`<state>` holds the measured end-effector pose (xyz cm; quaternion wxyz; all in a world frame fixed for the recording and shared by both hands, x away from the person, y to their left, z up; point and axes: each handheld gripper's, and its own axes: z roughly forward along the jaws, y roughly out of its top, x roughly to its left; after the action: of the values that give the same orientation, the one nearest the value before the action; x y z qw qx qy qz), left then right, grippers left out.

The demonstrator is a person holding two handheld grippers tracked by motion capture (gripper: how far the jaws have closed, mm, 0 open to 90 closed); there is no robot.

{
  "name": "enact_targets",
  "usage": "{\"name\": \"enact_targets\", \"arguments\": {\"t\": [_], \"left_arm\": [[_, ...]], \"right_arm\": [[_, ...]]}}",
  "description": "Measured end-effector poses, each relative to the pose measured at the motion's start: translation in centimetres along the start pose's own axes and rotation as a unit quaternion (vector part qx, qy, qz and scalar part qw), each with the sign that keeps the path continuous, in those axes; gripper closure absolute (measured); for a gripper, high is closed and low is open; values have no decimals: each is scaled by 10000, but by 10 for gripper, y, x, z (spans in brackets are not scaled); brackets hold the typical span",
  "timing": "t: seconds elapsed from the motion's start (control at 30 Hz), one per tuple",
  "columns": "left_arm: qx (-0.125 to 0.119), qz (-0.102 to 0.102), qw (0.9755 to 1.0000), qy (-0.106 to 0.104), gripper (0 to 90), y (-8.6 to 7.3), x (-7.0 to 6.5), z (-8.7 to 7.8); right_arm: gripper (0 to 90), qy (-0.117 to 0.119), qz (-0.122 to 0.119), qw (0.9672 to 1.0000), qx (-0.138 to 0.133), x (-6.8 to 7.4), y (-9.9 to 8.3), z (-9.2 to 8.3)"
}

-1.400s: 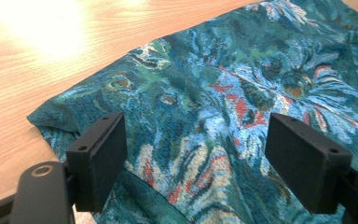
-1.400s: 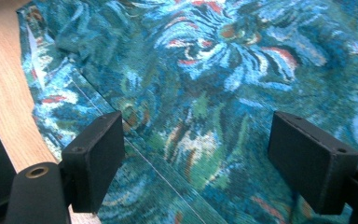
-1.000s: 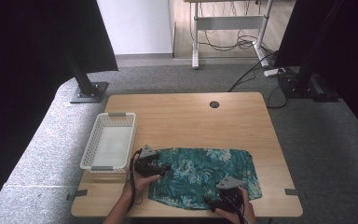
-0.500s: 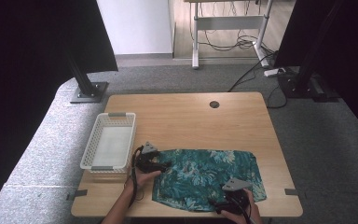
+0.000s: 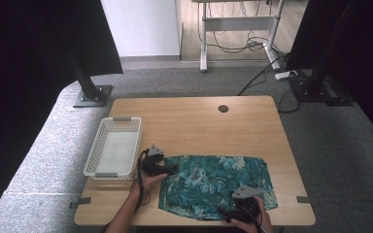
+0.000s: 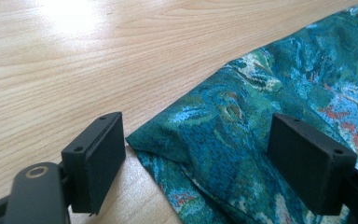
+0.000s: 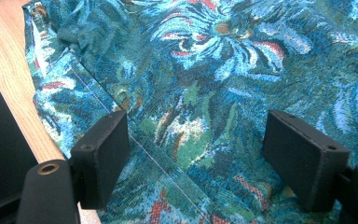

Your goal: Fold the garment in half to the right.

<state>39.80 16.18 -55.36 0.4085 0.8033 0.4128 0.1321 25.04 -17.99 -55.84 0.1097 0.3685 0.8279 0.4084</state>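
Both grippers stand with jaws released over the cloth [image 5: 218, 184]: left gripper [image 6: 198, 154] at its corner, right gripper [image 7: 196, 156] above its middle.

Between the jaws of both grippers lies woven floral-print cloth [image 6: 242, 140], matt and finely textured; beside it, smooth light wooden tabletop [image 6: 98, 60] with a soft sheen; jaw pads matt black plastic.

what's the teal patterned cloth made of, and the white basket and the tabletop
Cloth: looks like woven fabric, matte, visible weave, stitched seam, soft folds. Basket: probably moulded white plastic, with a perforated lattice wall. Tabletop: wood or wood-look laminate, straight grain lines and a soft sheen.
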Motion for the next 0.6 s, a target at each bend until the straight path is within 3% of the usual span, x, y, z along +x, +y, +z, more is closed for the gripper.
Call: {"name": "enact_targets", "arguments": {"t": [0.27,0.47,0.6], "left_arm": [[-17,126,9999,64,330,-2,-3,-2],[-53,107,9997,-200,513,-3,-3,-4],[-22,-6,9988,-482,645,-4,0,-5]], "right_arm": [[226,-7,-4,10000,16,0,0,0],[226,5,-13,10000,12,0,0,0],[226,32,-8,10000,13,-1,0,0]]}}
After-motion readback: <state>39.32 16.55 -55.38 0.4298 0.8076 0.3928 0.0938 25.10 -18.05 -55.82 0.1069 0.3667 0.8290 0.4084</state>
